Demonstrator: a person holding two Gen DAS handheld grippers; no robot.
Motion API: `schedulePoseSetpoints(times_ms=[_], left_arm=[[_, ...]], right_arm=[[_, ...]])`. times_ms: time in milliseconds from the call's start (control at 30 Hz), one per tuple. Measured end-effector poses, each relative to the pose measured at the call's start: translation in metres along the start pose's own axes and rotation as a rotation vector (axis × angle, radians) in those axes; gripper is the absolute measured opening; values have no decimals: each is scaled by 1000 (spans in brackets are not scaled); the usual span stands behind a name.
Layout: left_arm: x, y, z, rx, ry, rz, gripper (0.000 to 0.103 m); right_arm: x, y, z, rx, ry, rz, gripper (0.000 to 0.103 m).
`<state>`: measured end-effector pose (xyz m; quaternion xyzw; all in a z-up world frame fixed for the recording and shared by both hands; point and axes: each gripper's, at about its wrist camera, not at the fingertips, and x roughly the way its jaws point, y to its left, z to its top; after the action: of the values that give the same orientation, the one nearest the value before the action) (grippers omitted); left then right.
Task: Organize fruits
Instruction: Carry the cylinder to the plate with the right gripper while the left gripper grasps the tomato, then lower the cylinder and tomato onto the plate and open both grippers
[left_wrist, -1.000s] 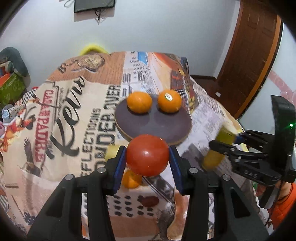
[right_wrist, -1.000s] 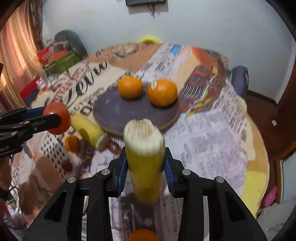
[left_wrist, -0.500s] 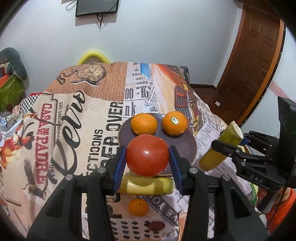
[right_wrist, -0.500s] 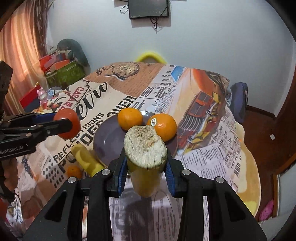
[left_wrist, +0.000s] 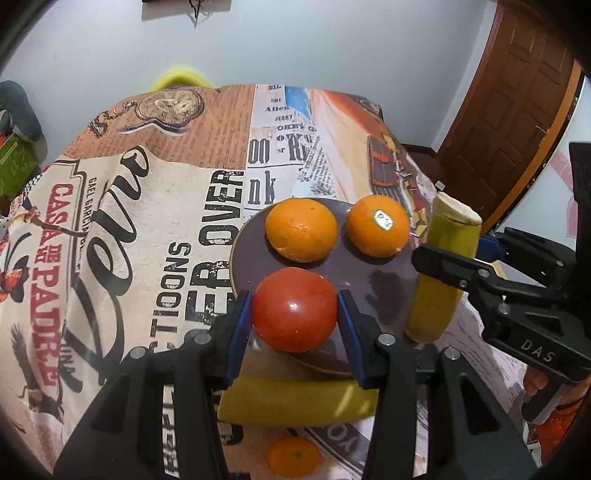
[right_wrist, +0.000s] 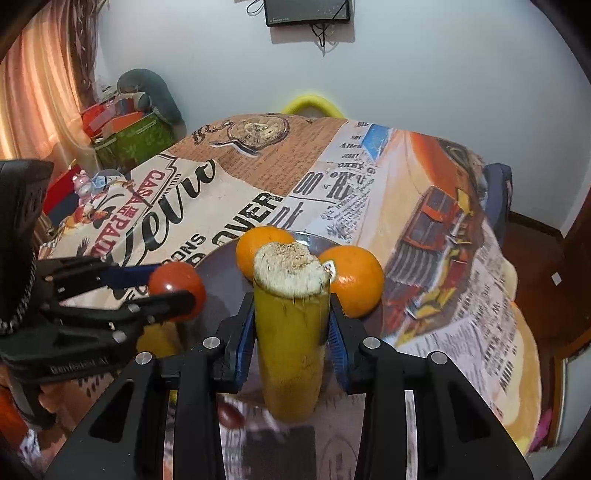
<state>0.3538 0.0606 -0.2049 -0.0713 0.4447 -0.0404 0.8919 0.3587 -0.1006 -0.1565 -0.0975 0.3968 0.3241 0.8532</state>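
Note:
My left gripper (left_wrist: 294, 314) is shut on a red tomato (left_wrist: 294, 308) and holds it over the near edge of a dark round plate (left_wrist: 384, 284). Two oranges (left_wrist: 301, 229) (left_wrist: 379, 225) sit on the far side of the plate. My right gripper (right_wrist: 291, 325) is shut on a yellow-green banana piece (right_wrist: 290, 332), cut end up, at the plate's right edge; it also shows in the left wrist view (left_wrist: 441, 273). In the right wrist view the tomato (right_wrist: 176, 291) is at left, the oranges (right_wrist: 258, 251) (right_wrist: 354, 280) behind the banana piece.
Another yellow banana piece (left_wrist: 295, 400) and a small orange (left_wrist: 293, 456) lie on the newspaper-print tablecloth (left_wrist: 147, 221) in front of the plate. A small dark fruit (right_wrist: 231, 415) lies near them. A wooden door (left_wrist: 509, 122) stands at the right; boxes (right_wrist: 133, 136) stand at the left.
Both grippers moved forward toward the plate with their fruit. The tomato now hangs over the plate's near edge, and the banana piece has come to the plate's right side.

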Motion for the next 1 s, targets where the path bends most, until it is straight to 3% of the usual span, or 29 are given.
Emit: schedulePoseSetpoints(times_ms=[467,567,633,800,1000], left_arm=[[26,7,8,0,28,22,46],[28,7,9,-4,35,21,46],[28,7,9,-7,40,25,48],[12,5,11,-11,4,27,56],[-19,3,8,-9,-26,34,56]], right_arm=[[32,-1,15,-12,-1,4,33],[32,-2,13,-19,4,-20,36],[31,-5,10,-10,8,-18,44],[23,-6,4,-7,6,-23,44],[-1,-4,-6,-2,-10,-26,44]])
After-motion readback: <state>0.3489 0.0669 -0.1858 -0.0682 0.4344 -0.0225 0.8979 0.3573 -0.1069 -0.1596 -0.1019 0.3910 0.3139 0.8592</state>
